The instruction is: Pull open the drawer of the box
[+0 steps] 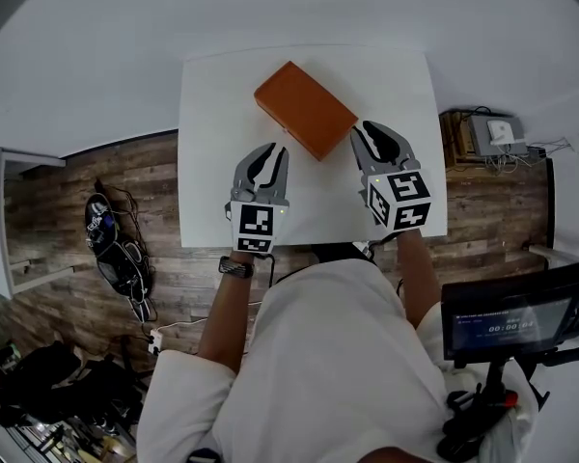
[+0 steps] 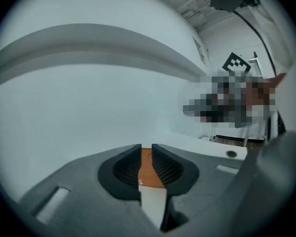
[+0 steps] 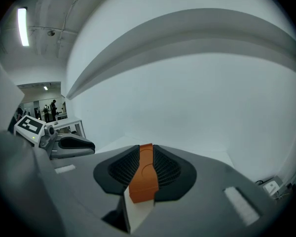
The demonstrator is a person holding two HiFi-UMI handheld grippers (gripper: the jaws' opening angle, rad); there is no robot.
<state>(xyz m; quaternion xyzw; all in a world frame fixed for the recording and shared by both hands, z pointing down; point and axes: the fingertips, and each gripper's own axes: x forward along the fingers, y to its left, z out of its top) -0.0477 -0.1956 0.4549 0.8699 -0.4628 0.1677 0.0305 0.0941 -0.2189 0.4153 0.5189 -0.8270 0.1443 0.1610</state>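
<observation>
Grippers, one in each of a person's hands, hang low over a white table [image 1: 212,162] seen from above, with wood-plank floor on either side. An orange box [image 1: 304,109], flat and rectangular, lies diagonally on the far middle of the table, one short end turned towards the near right. The left gripper [image 1: 270,157] sits at the near left of the box, clearly apart from it. Its jaws are parted by only a narrow slit with nothing between them, and its own view shows a strip of orange further off through that gap. The right gripper [image 1: 372,135] is at the near right, its tips just beside the box's near-right corner. Its jaws are partly spread and hold nothing. In its own view the box end fills the gap, but the pads do not seem to press on it. A faint curved line shows on the box there, possibly the drawer's edge; no handle can be made out. The drawer looks closed and the pull not begun. The main risk is that the box rests loose on a smooth surface: a pull on the drawer end alone would likely drag the whole box along instead of sliding the drawer out, unless the other gripper steadies the shell. A tip meeting the corner off-centre could also spin the box, and a shallow pinch could slip off.
</observation>
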